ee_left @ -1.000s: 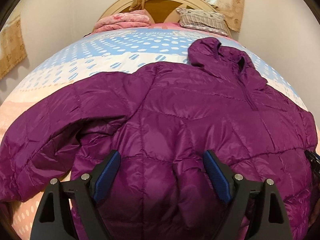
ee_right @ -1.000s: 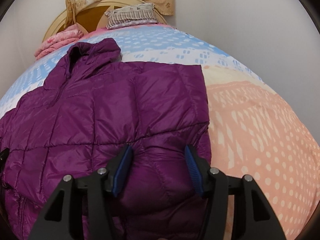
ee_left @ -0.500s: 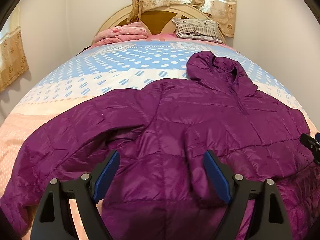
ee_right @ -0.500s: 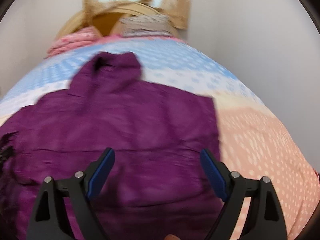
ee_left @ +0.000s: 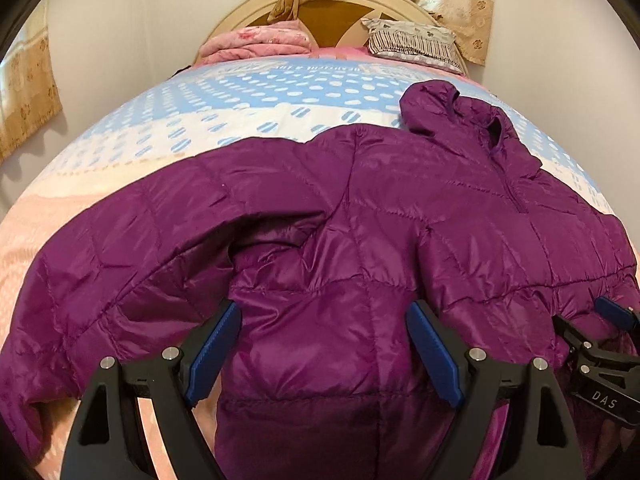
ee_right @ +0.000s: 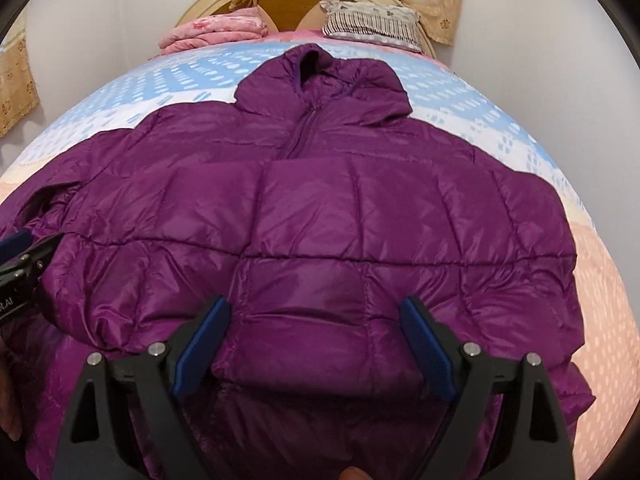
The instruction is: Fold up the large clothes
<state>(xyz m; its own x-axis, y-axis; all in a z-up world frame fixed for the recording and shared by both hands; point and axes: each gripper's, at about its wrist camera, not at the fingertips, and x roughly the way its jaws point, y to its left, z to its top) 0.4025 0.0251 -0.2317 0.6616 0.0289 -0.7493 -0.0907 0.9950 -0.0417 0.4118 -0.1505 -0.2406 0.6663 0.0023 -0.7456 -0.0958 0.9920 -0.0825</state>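
The purple jacket [ee_left: 360, 240] lies hood-away on the bed [ee_left: 240, 120]; its unfolded sleeve [ee_left: 120, 248] stretches nearest the released left hand-held gripper [ee_left: 320, 348], while the right hand-held gripper [ee_right: 316, 344] opens, empty.

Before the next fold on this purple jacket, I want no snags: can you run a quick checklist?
1. Left gripper free of fabric: ok, open, nothing pinched.
2. Right gripper free: ok, jaws opening, pads not pressing the jacket.
3. One sleeve folded across the front: ok.
4. Other sleeve folded in: not ok, it lies spread out over the bed.
5. Hood flat: ok, lying towards the pillows.
6. Hem edge straight: cannot tell, hidden below the grippers.
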